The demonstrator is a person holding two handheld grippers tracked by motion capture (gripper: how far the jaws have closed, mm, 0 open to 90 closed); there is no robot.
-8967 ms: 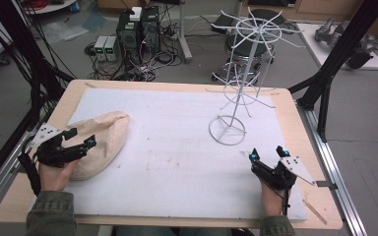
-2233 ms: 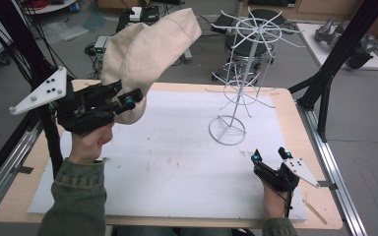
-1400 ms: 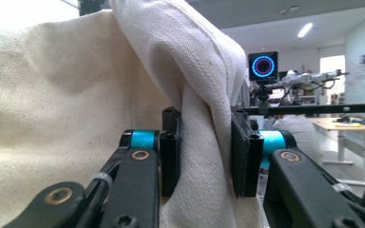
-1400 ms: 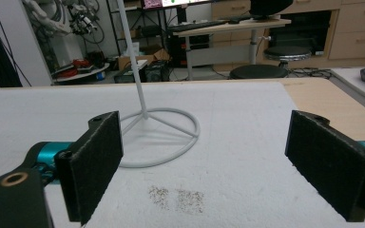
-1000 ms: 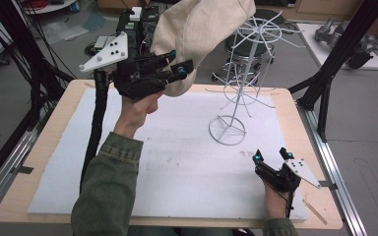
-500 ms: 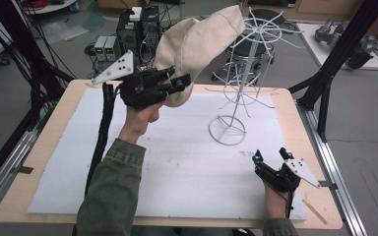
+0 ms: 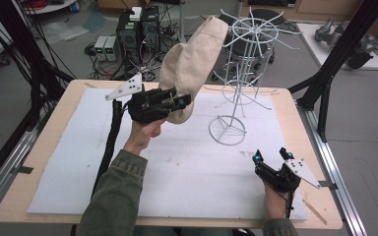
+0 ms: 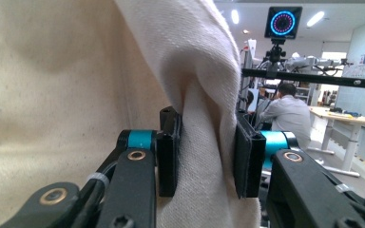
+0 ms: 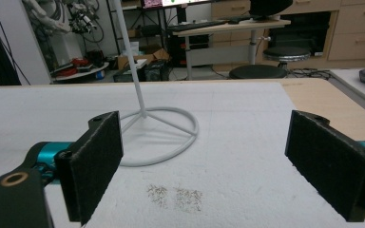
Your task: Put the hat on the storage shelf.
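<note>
A cream cloth cap (image 7: 192,61) is held up in the air above the table's back half, its top near the white wire rack (image 7: 241,64). My left gripper (image 7: 179,103) is shut on the cap's lower edge; in the left gripper view a fold of the cloth (image 8: 204,142) is pinched between the two black pads (image 8: 167,159). The rack's ring base (image 7: 227,130) stands on the white mat, also seen as a ring base (image 9: 164,135) in the right gripper view. My right gripper (image 7: 270,156) rests open near the front right corner, nothing between its pads (image 9: 97,161).
A white foam mat (image 7: 177,162) covers the wooden table (image 7: 44,177). Black frame posts (image 7: 334,54) stand at both sides. Computer boxes and cables (image 7: 128,34) lie on the floor behind the table. A person (image 8: 285,111) sits at a far desk.
My left gripper has carried the cap up from the table's left side and rightward toward the rack, then dropped slightly in the last half second. The right gripper has stayed put.
</note>
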